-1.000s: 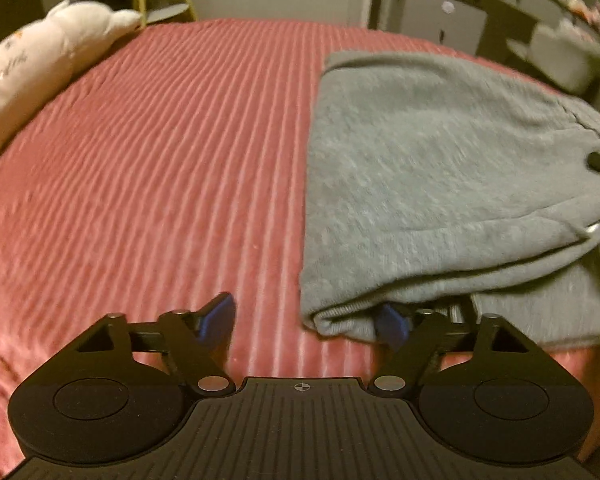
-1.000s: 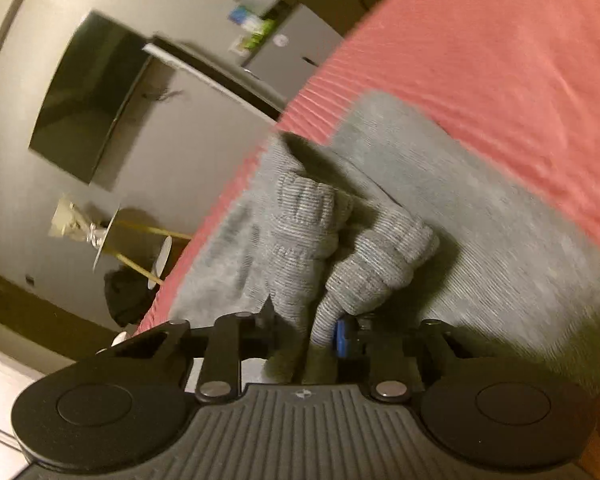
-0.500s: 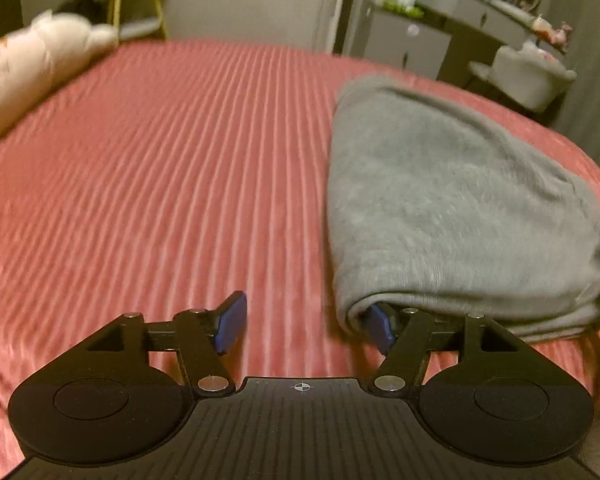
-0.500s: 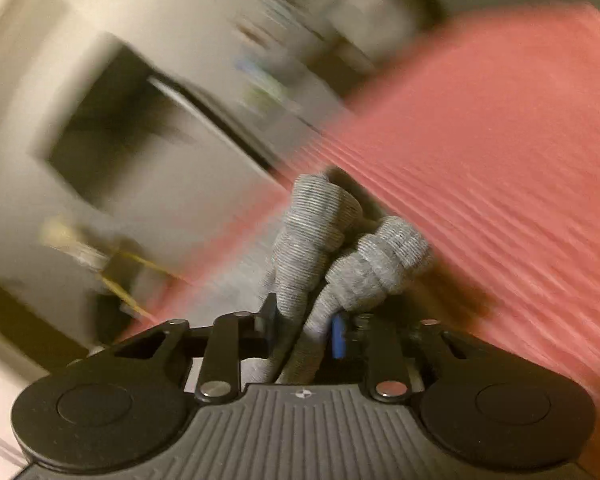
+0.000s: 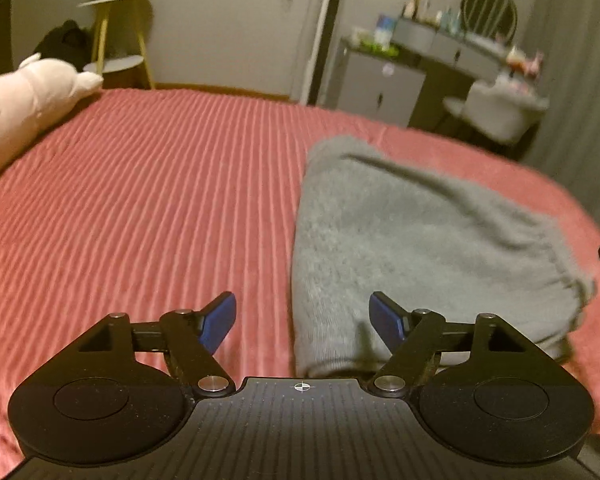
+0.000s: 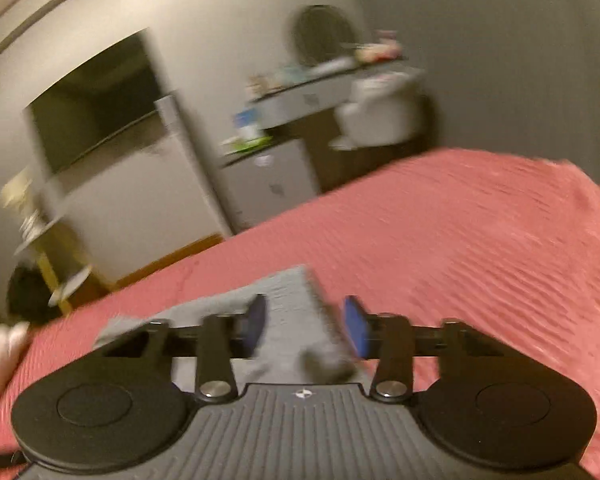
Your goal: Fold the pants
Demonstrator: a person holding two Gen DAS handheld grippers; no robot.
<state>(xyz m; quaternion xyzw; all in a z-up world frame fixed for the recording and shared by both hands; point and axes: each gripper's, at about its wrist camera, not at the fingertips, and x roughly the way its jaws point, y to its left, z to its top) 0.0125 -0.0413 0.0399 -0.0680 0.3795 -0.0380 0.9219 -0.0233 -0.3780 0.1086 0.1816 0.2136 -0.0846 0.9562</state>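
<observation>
Most of the folding looked done: the grey pants (image 5: 428, 248) lay in a compact bundle on the red bedspread (image 5: 148, 208), at two o'clock from the left gripper (image 5: 302, 316), whose jaws had just opened wide, empty. The right gripper (image 6: 305, 326) stood narrowly parted, gripping nothing; only tidying seemed left.

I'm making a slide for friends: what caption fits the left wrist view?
Open left gripper above the near edge of folded grey pants on a red ribbed bedspread.
</observation>
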